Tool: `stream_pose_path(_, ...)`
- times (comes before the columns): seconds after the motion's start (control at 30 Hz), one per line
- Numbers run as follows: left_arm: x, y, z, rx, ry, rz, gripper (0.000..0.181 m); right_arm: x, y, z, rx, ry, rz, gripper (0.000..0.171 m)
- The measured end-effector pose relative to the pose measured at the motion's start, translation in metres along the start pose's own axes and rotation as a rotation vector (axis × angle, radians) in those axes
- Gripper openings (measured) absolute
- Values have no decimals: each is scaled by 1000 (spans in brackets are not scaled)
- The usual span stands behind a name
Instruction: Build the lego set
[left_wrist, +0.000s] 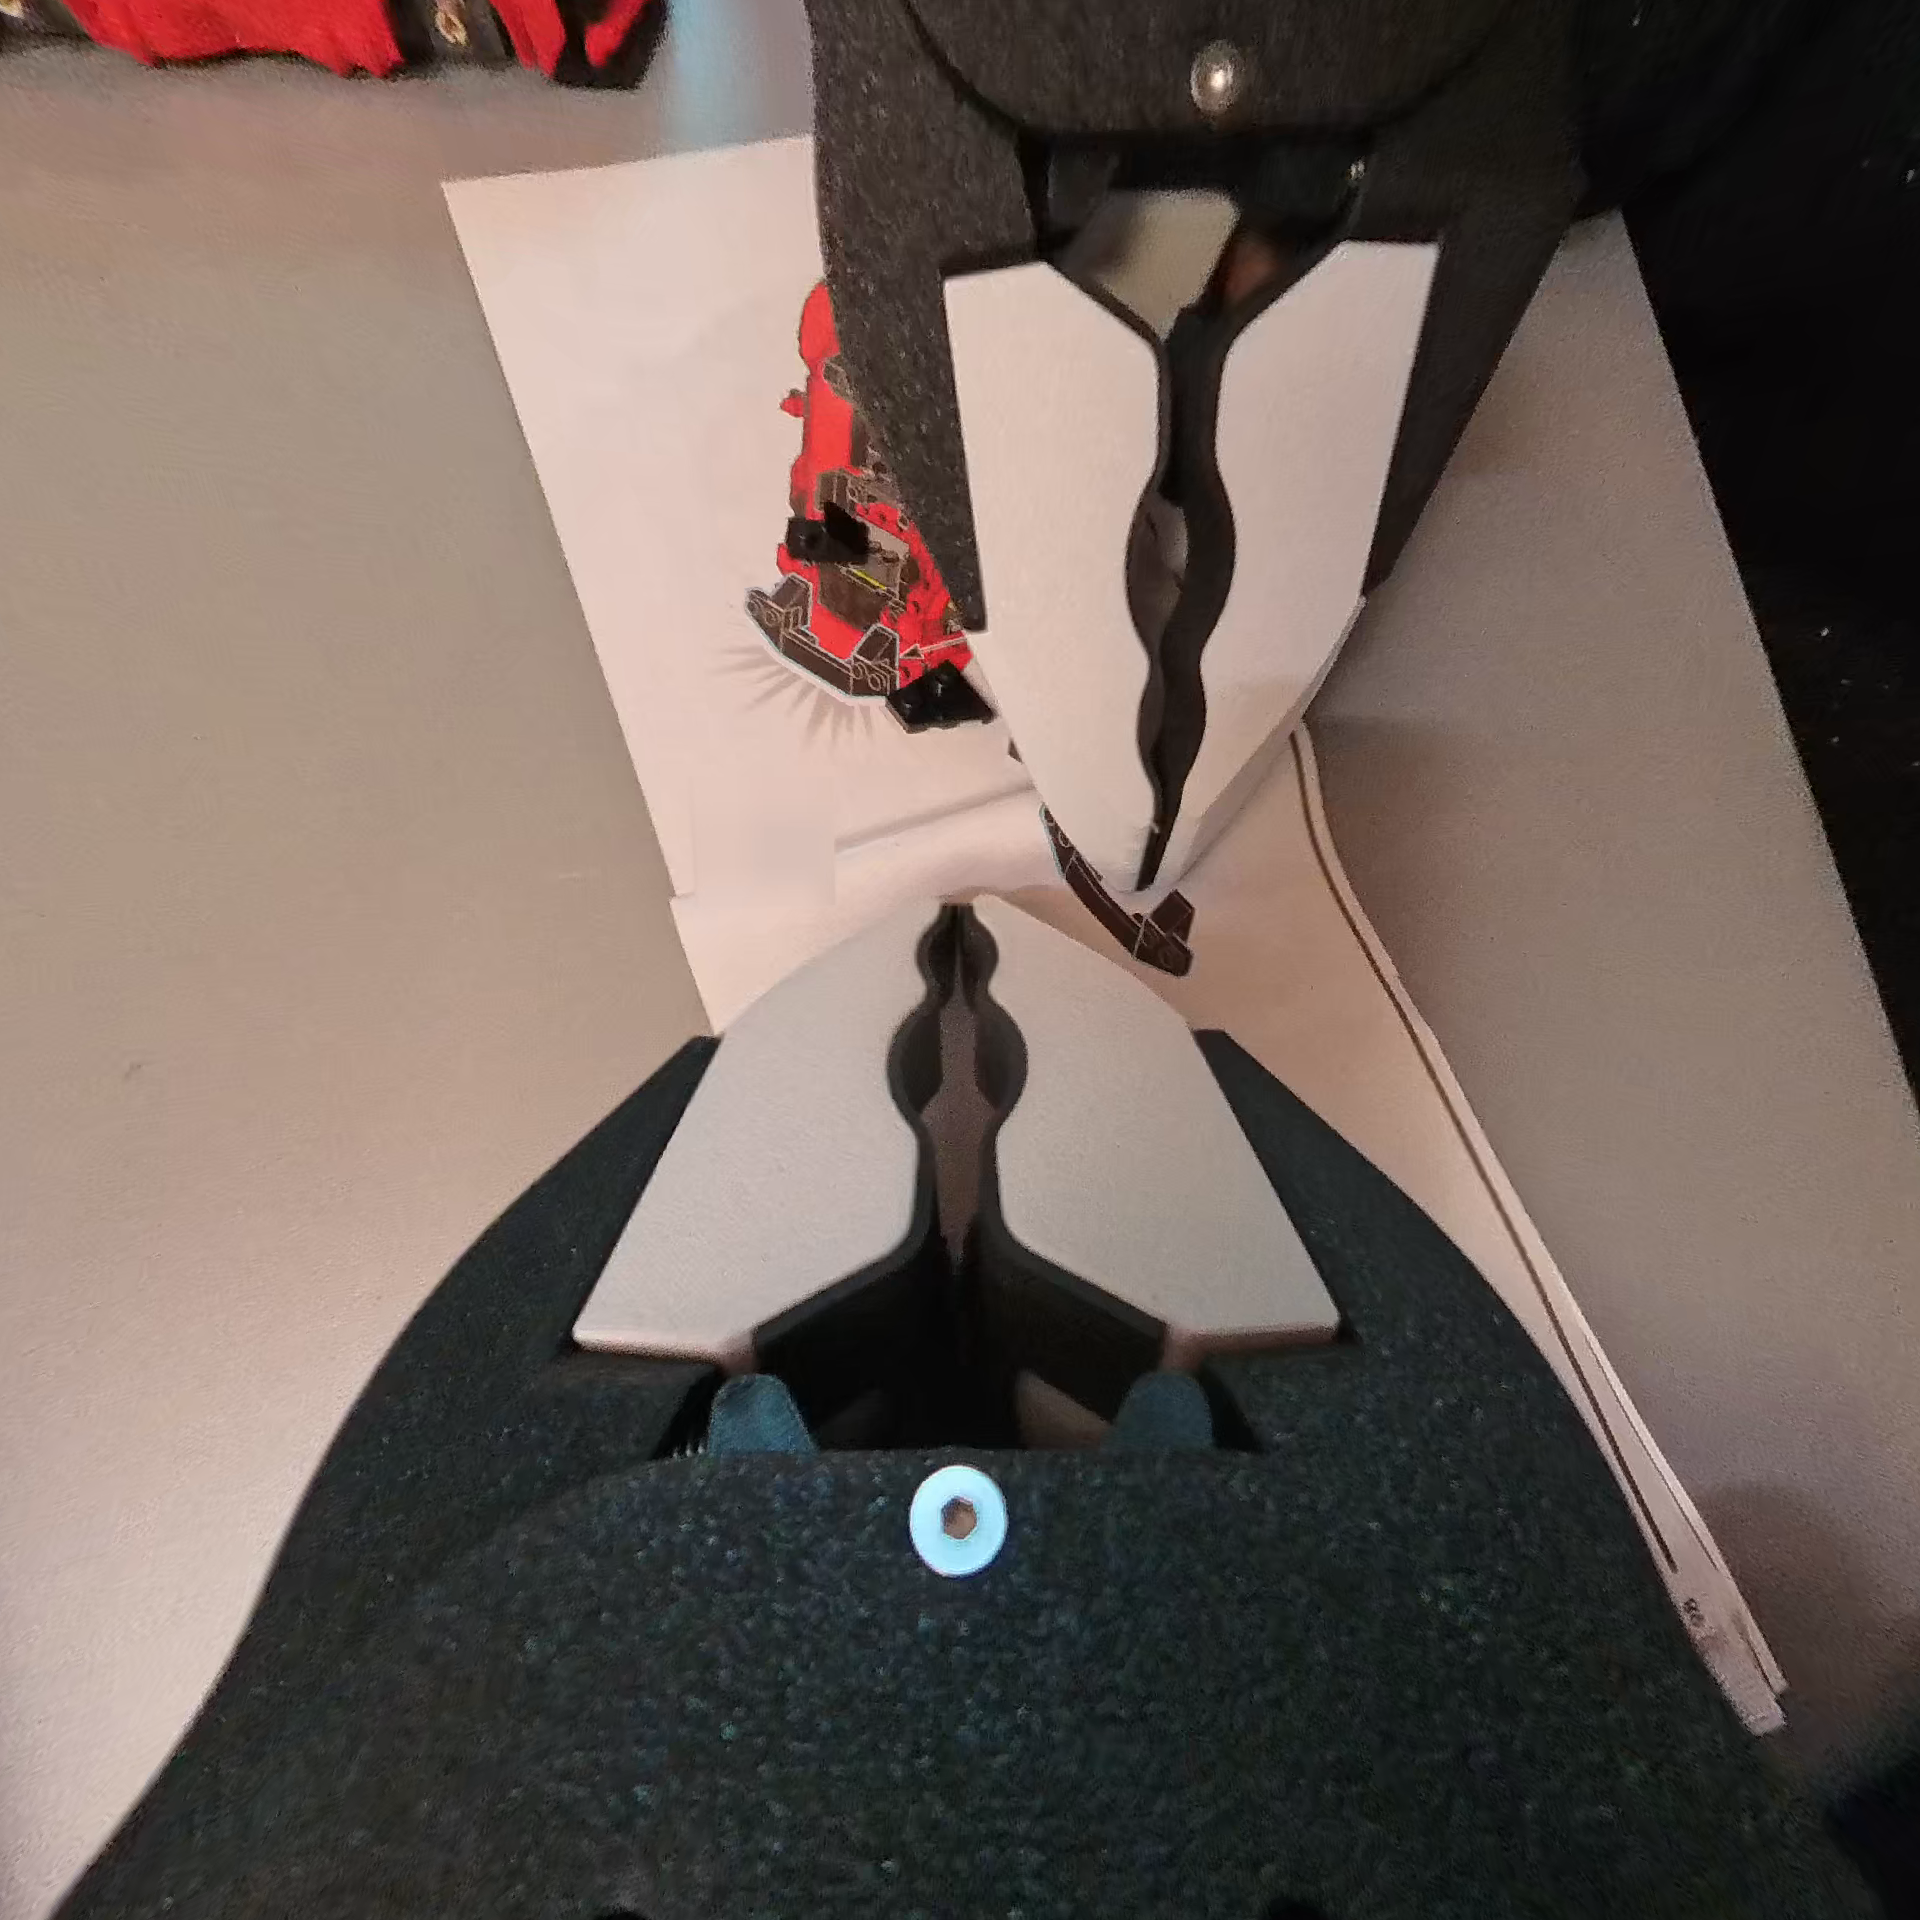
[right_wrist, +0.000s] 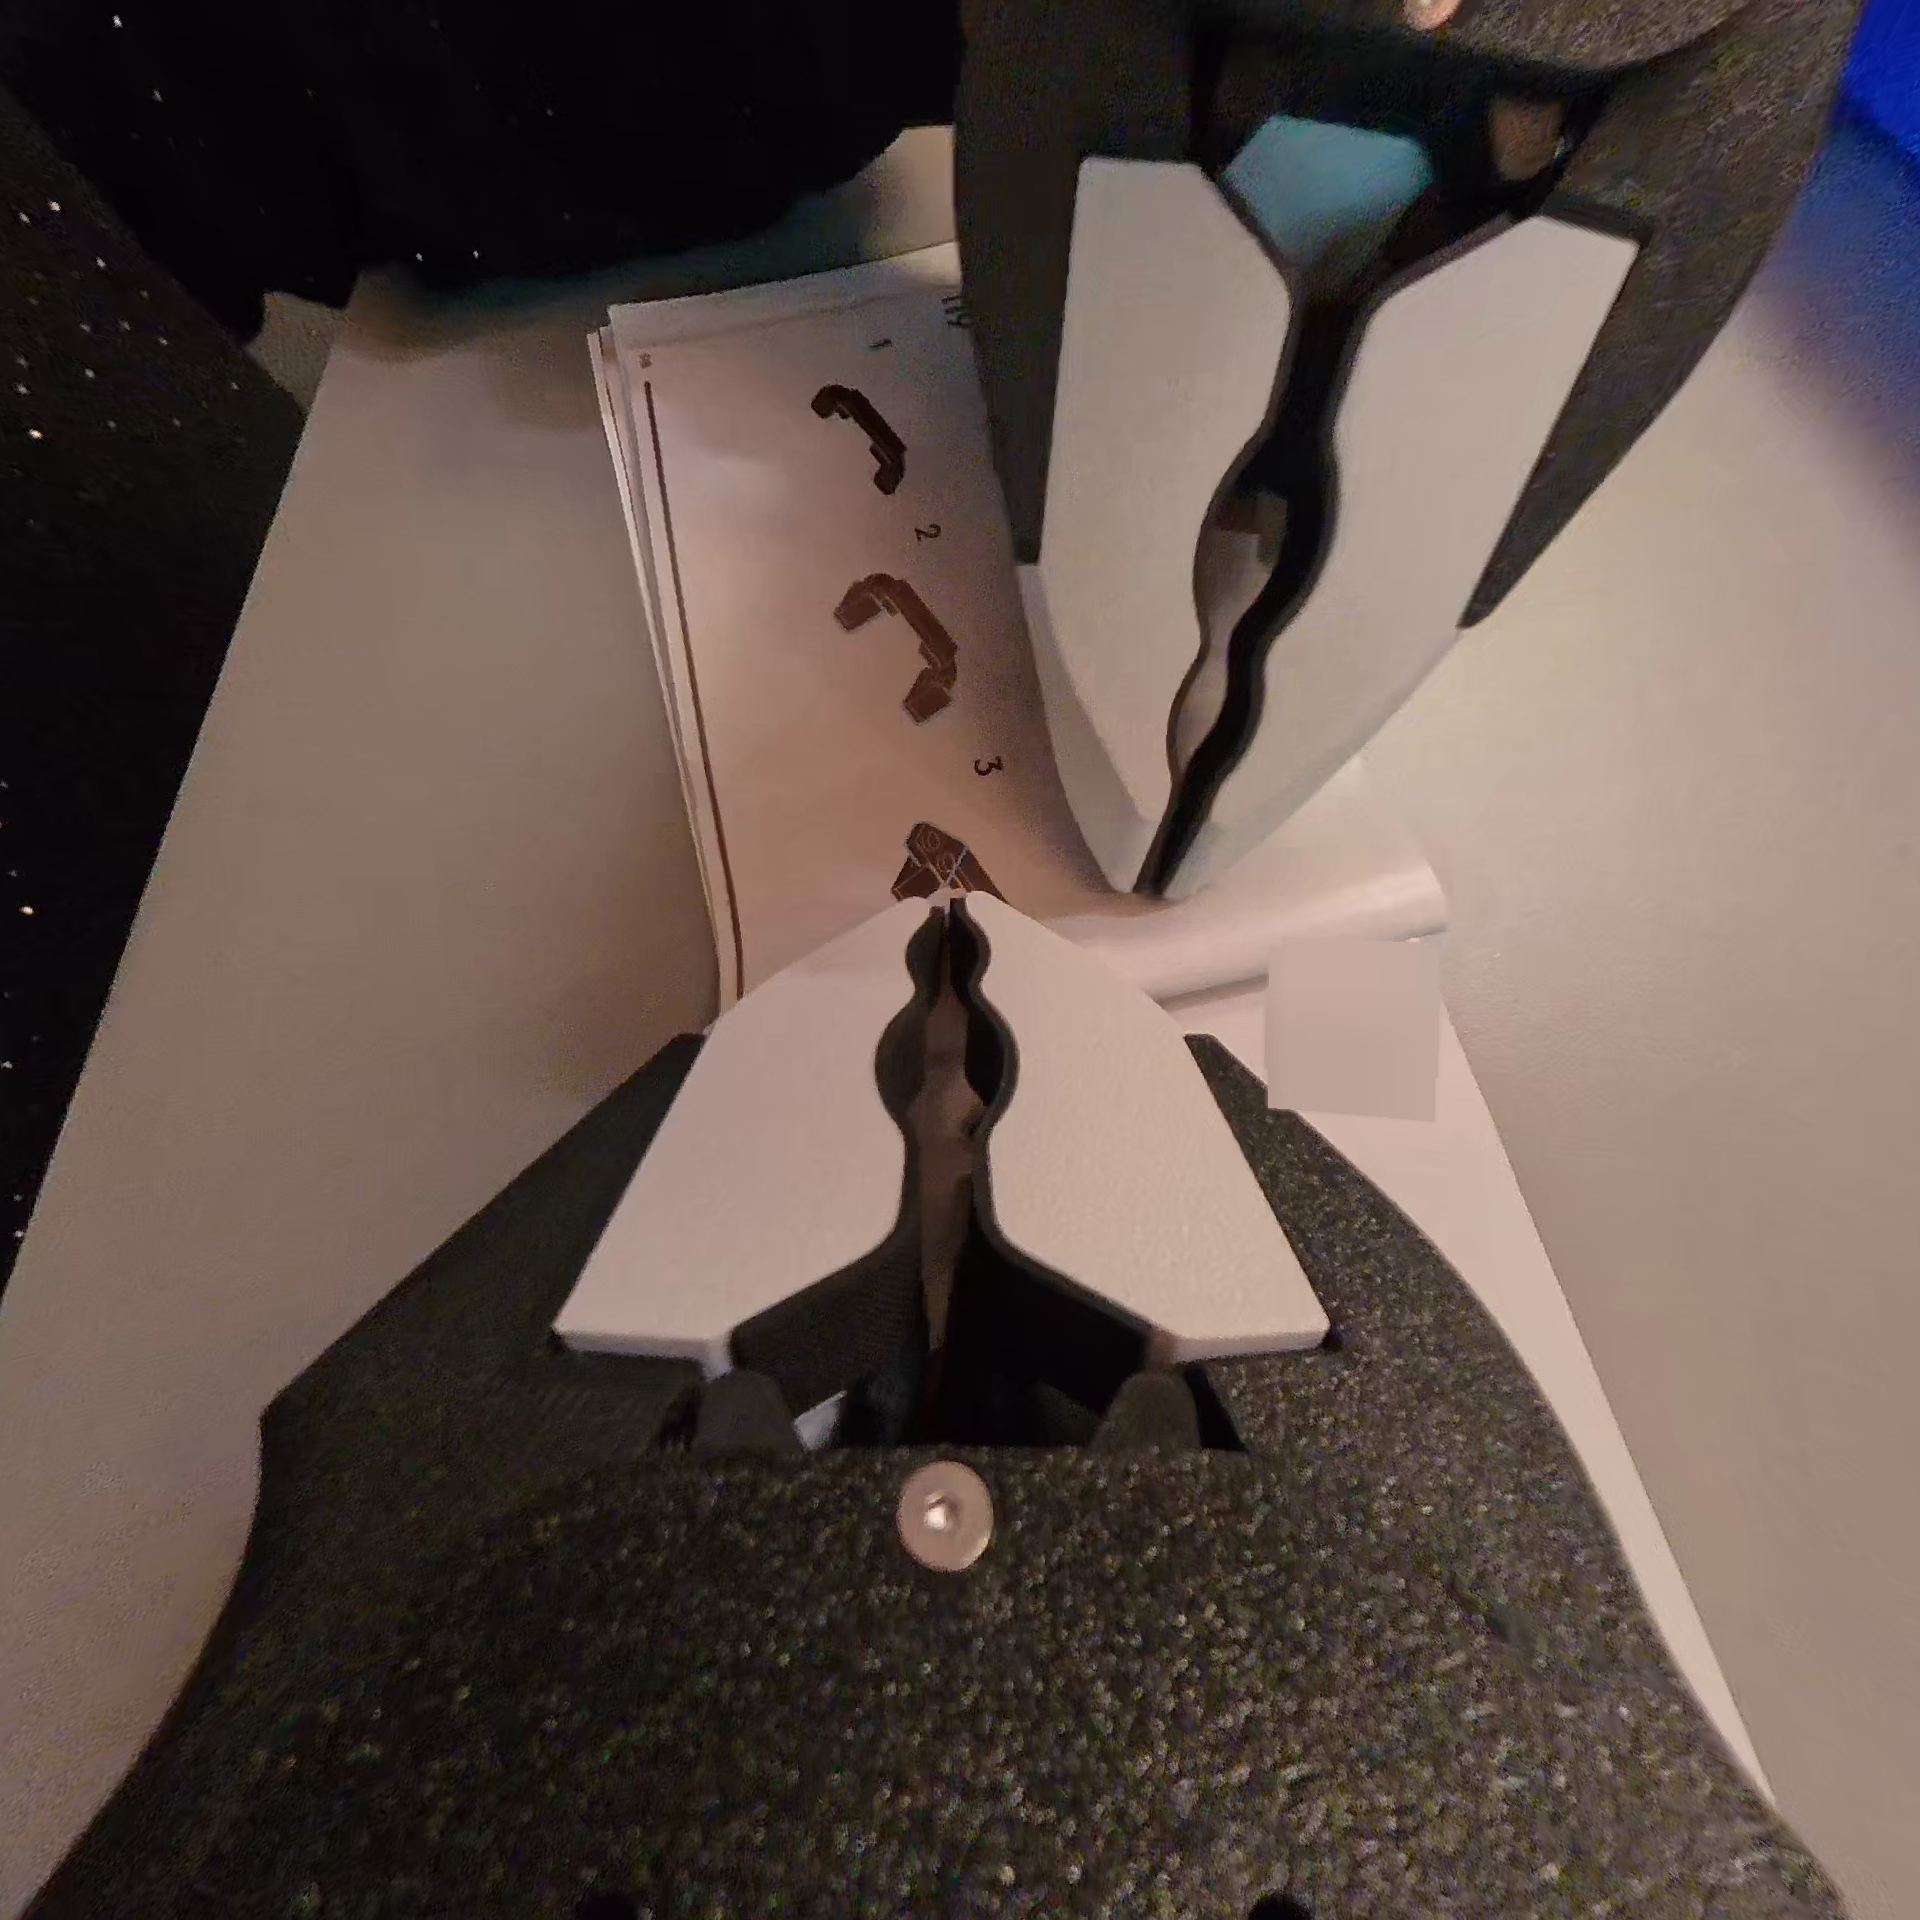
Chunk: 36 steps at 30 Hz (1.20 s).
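Instruction booklet (left_wrist: 623, 436) lies open on the pale worktop (left_wrist: 260, 727), and I take it as my landmark. My left tool (left_wrist: 951, 914) sits over the booklet's near edge with its white fingers (left_wrist: 790, 1174) pressed together at the tips; only the wavy inner cut-outs leave slits between them. I cannot tell whether a page edge is pinched there. My right tool (left_wrist: 1148, 878) comes in from the far side of the booklet, tips down on the page, jaws likewise closed to a thin line, nothing visibly in them. The two tools meet nearly tip to tip above the booklet's middle fold.

In the right wrist view the same pair shows reversed: right tool (right_wrist: 951, 909) at the bottom, left tool (right_wrist: 1148, 883) beyond it, both over the booklet (right_wrist: 790, 727). The page beside them carries three printed drawings of dark brick parts (right_wrist: 894, 644) in a column. In the left wrist view the opposite page bears a printed red and black model (left_wrist: 852, 582).

Red and black items (left_wrist: 343, 31), blurred, lie on the worktop well beyond the booklet's far edge; I cannot tell what they are. No loose brick is identifiable near the booklet.
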<state>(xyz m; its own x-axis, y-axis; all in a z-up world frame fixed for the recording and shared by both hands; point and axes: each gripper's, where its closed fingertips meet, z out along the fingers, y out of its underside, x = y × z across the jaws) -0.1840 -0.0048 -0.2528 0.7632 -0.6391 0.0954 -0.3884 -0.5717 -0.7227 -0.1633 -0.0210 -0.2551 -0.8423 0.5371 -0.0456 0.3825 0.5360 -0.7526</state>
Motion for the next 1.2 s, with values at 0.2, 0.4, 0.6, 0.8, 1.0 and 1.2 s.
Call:
stream_pose_path(0.2,0,-1,2,9,-1,-18,0,-2,6,-24,-47,-15,-59,10)
stream_pose_path(0.4,0,-1,1,21,13,-41,0,30,24,-80,33,120,115,10)
stream_pose_path(0.6,1,0,1,22,11,-42,0,49,46,-87,152,158,197,11)
stream_pose_path(0.8,1,0,1,20,2,-38,0,53,57,-92,145,156,245,13)
stream_pose_path(1.0,0,0,1,28,9,-45,0,51,57,-97,146,155,251,13)
stream_pose_path(1.2,0,-1,1,29,8,-46,0,48,62,-89,104,128,261,13)
